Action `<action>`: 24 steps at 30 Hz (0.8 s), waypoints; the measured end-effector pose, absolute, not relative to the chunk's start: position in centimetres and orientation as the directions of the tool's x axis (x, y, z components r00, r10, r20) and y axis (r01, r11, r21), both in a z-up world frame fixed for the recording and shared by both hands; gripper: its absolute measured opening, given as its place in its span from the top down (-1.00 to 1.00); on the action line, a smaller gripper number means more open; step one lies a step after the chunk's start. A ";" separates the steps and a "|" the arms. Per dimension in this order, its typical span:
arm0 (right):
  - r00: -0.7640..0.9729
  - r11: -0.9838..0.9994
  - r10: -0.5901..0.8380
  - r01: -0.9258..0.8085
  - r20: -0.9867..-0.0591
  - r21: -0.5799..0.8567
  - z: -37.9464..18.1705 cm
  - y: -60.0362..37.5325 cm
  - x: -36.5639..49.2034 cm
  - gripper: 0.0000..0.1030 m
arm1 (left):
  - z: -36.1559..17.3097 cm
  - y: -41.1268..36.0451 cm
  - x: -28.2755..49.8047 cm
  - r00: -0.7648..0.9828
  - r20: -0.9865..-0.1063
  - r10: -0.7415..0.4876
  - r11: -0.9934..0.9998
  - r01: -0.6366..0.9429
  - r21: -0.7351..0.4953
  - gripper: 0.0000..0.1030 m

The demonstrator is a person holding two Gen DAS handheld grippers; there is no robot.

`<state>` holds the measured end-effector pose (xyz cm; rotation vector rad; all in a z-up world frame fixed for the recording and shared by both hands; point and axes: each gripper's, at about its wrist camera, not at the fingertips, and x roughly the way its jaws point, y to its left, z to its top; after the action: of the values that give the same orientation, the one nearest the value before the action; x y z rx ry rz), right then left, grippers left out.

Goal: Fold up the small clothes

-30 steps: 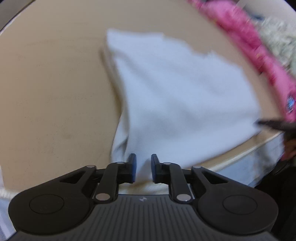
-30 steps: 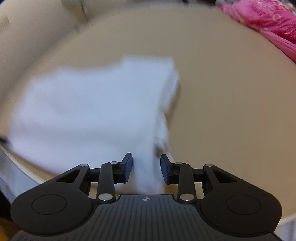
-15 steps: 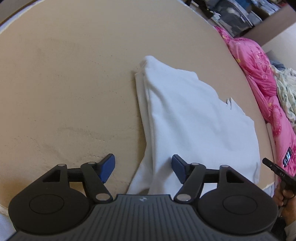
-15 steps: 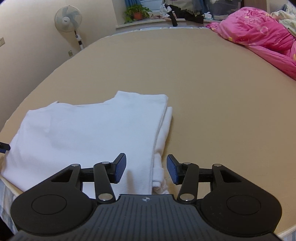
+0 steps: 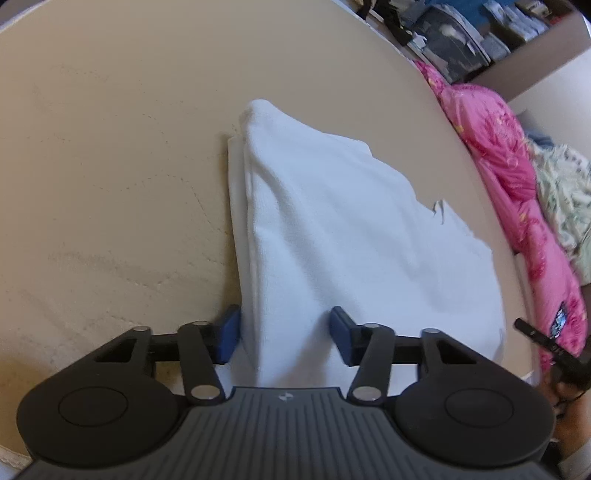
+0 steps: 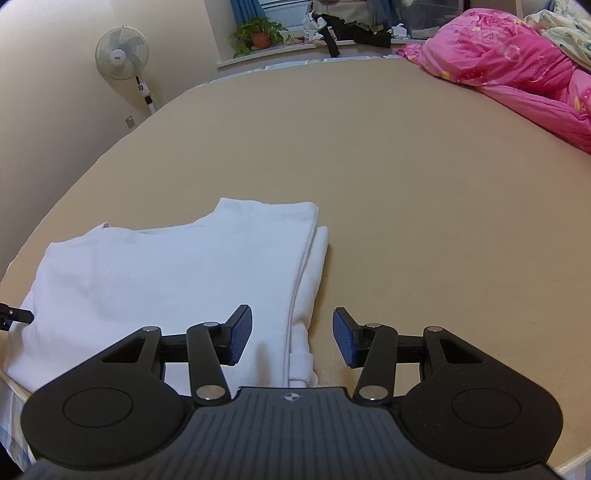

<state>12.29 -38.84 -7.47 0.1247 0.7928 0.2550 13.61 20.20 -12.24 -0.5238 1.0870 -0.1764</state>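
Observation:
A white garment [image 5: 343, 236] lies folded on the tan bed sheet [image 5: 110, 166], near the bed's near edge. My left gripper [image 5: 284, 338] is open, its blue fingers astride the garment's near left folded edge. In the right wrist view the same garment [image 6: 166, 273] lies flat, and my right gripper [image 6: 291, 339] is open with its fingers astride the garment's near right corner. Neither gripper holds the cloth. The right gripper's tip [image 5: 535, 336] shows at the left wrist view's right edge, and the left gripper's tip [image 6: 14, 315] at the right wrist view's left edge.
A pink quilt [image 6: 517, 70] is heaped along the far right side of the bed, with a pale patterned cloth [image 5: 565, 199] beyond it. A standing fan [image 6: 123, 55], a potted plant [image 6: 258, 33] and dark clothes [image 6: 351, 29] on a sill stand past the bed.
Both grippers opened from nearly shut to wide open. The garment, blurred and moving a second ago, now lies still and folded on the sheet.

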 end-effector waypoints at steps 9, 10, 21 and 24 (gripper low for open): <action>0.672 0.964 0.265 -0.170 -0.692 0.204 -7.4 -38.8 12.3 0.02 | -12.3 22.1 13.4 0.472 -0.785 -0.401 0.822 -0.193 -0.536 0.06; 0.671 0.964 0.265 -0.171 -0.693 0.203 -7.4 -38.8 12.3 0.02 | -12.4 22.0 13.3 0.471 -0.786 -0.400 0.822 -0.194 -0.535 0.06; 0.669 0.969 0.246 -0.169 -0.701 0.179 -7.5 -37.9 12.4 0.02 | -11.8 20.1 13.7 0.485 -0.794 -0.367 0.870 -0.122 -0.477 0.71; 0.678 0.970 0.242 -0.160 -0.695 0.181 -7.4 -37.5 12.4 0.02 | -10.4 20.9 12.7 0.516 -0.766 -0.384 0.870 -0.077 -0.488 0.74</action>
<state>12.37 -37.48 -7.35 0.1087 0.7952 0.2261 12.74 20.90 -10.44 -0.5040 1.0231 -0.1941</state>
